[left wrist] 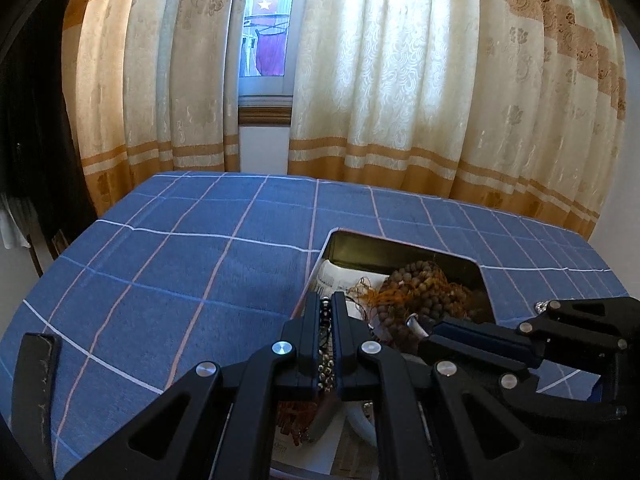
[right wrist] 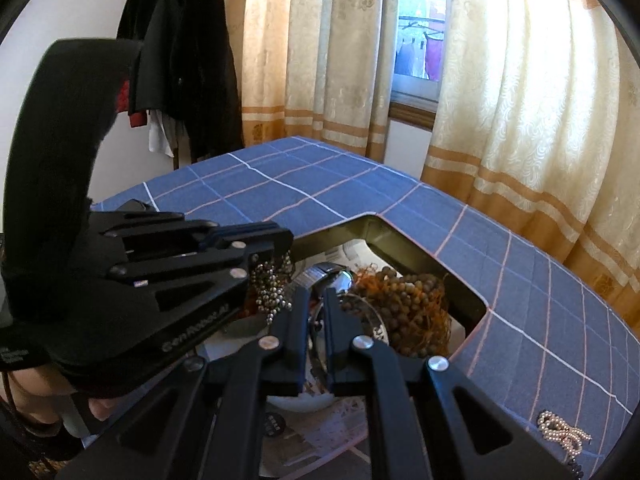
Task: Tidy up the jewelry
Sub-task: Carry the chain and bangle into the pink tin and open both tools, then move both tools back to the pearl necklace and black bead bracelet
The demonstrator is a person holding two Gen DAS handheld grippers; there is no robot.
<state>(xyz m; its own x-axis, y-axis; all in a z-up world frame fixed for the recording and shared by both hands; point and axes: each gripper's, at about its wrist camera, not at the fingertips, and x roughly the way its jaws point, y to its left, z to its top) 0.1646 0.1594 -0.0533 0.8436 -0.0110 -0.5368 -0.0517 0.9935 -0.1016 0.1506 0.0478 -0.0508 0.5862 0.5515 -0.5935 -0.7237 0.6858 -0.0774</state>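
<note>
A dark tin box [left wrist: 404, 246] [right wrist: 400, 246] sits on the blue checked tablecloth. Inside lie a pile of brown wooden bead strings [left wrist: 424, 292] [right wrist: 404, 304] with orange tassels, and papers. My left gripper [left wrist: 327, 308] is shut on a silver bead chain [left wrist: 326, 372] [right wrist: 272, 284] and holds it over the box. In the right wrist view it [right wrist: 286, 254] comes in from the left with the chain hanging down. My right gripper [right wrist: 317, 300] is shut on a silver metal watch [right wrist: 332, 276] above the box. In the left wrist view it [left wrist: 430, 336] reaches in from the right.
A pearl string [right wrist: 562, 434] lies on the cloth [left wrist: 180, 264] right of the box. Cream and orange curtains [left wrist: 380, 80] hang behind the table. Dark clothes [right wrist: 184, 52] hang at the left wall. A white dish [right wrist: 296, 400] lies in the box beneath my right gripper.
</note>
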